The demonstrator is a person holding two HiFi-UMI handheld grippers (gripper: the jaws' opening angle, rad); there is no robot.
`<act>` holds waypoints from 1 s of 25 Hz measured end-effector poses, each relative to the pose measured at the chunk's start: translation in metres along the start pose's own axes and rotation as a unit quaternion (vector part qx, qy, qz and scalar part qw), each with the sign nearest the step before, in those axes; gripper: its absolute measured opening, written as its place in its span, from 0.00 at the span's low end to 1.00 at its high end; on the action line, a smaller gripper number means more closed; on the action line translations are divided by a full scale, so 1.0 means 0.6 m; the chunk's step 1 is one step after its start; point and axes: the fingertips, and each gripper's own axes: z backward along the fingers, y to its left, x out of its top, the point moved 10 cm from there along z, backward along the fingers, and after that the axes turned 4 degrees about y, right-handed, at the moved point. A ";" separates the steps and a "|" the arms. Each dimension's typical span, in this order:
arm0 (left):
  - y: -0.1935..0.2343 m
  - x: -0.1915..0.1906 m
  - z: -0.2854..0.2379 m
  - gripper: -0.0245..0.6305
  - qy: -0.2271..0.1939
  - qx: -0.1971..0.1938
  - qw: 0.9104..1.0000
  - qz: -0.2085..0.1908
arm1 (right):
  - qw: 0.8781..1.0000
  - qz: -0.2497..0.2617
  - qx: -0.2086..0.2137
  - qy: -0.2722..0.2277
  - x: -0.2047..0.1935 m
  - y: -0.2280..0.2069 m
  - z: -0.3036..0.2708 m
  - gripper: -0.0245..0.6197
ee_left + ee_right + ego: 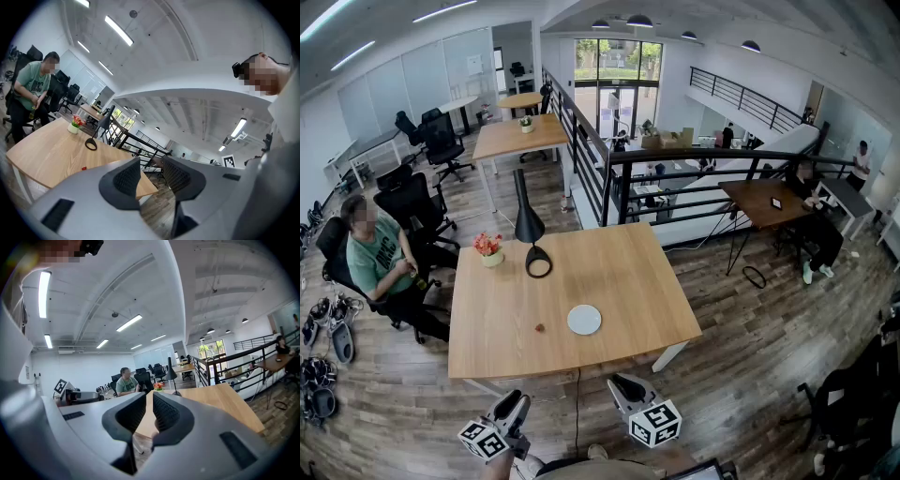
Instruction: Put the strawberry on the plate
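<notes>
A small red strawberry [540, 328] lies on the wooden table [619, 272], a short way left of a round white plate [584, 320]. Both grippers hang below the table's near edge, away from both things. My left gripper [514, 403] stands open with nothing between its fingers; in its own view, where the gripper [150, 165] points over the table, the strawberry [84, 168] shows as a red speck. My right gripper [622, 383] holds nothing, and its view shows the gripper [149, 401] with only a narrow gap between its jaws. The plate is hidden in both gripper views.
A black desk lamp [529, 223] with a ring base and a small pot of flowers [489, 249] stand at the table's far left. A person sits on a chair [379, 261] left of the table. A black railing [694, 169] runs behind it.
</notes>
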 end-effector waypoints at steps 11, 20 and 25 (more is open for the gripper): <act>-0.015 -0.003 0.002 0.25 0.004 0.002 1.000 -0.007 | 0.999 0.015 0.028 -0.019 0.021 -0.017 0.015 0.18; -0.033 -0.013 -0.002 0.25 0.005 0.013 1.000 -0.008 | 0.999 0.025 0.029 -0.017 0.013 -0.023 0.031 0.18; -0.049 -0.026 -0.003 0.25 -0.001 0.018 1.000 -0.005 | 0.999 0.024 0.035 -0.011 0.004 -0.029 0.042 0.18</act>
